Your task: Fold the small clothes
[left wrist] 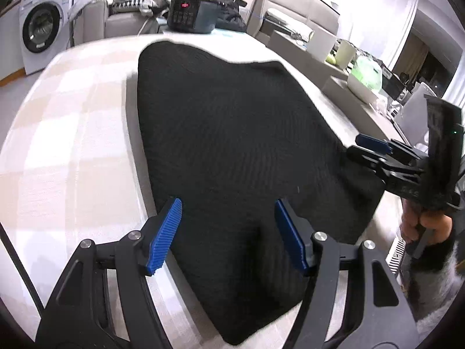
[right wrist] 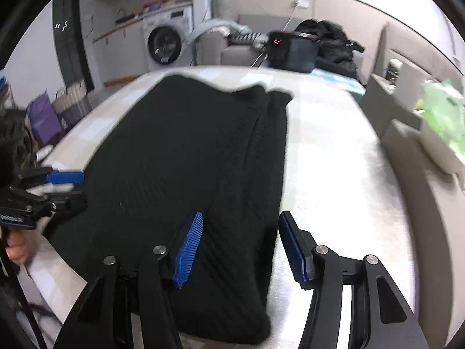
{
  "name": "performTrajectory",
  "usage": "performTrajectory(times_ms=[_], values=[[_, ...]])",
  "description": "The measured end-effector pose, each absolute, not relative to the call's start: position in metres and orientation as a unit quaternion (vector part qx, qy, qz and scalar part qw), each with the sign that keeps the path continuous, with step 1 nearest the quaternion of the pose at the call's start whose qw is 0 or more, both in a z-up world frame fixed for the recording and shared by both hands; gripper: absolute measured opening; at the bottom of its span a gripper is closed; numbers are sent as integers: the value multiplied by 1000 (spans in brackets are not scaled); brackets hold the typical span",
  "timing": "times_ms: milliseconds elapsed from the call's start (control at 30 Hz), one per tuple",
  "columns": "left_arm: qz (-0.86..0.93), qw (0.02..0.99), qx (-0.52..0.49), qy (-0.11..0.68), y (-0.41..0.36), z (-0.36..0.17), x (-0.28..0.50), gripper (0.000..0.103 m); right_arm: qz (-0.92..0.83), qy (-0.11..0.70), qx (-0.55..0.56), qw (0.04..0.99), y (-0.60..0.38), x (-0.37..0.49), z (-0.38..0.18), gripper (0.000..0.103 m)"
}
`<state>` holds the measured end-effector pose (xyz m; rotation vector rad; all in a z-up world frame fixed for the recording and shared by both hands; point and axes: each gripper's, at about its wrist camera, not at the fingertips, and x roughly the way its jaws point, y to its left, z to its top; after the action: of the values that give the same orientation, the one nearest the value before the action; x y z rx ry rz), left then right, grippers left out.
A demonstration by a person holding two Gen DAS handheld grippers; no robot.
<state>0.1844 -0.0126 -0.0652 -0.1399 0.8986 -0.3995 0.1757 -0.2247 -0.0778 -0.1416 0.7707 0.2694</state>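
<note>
We see a pale checked tablecloth [left wrist: 66, 133] covering the table. At its far end sits a black appliance [left wrist: 190, 14] with a red lit display, a heap of dark clothing [right wrist: 331, 40] behind it. A white washing machine [right wrist: 168, 40] stands against the wall. A green plastic bag [right wrist: 441, 110] lies on the side counter.

Left wrist view: close, angled down over the black garment [left wrist: 232, 133] from its near-left edge. Right wrist view: likewise, from the near-right. Both share the garment, the checked table [right wrist: 334, 157] and the black appliance [left wrist: 191, 14] beyond.
</note>
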Motion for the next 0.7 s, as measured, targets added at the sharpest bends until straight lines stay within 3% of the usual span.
performTrajectory(times_ms=[400, 467, 567, 700], values=[[-218, 862, -76, 451, -17, -78, 252, 63, 165, 411, -157, 883, -169, 230, -101, 55], [-223, 860, -84, 452, -11, -79, 250, 63, 117, 415, -173, 886, -188, 233, -102, 63], [-207, 864, -76, 453, -8, -73, 248, 64, 119, 426, -118, 889, -211, 231, -94, 65], [-201, 875, -69, 434, -14, -60, 265, 64, 138, 381, -117, 907, -197, 233, -70, 65]])
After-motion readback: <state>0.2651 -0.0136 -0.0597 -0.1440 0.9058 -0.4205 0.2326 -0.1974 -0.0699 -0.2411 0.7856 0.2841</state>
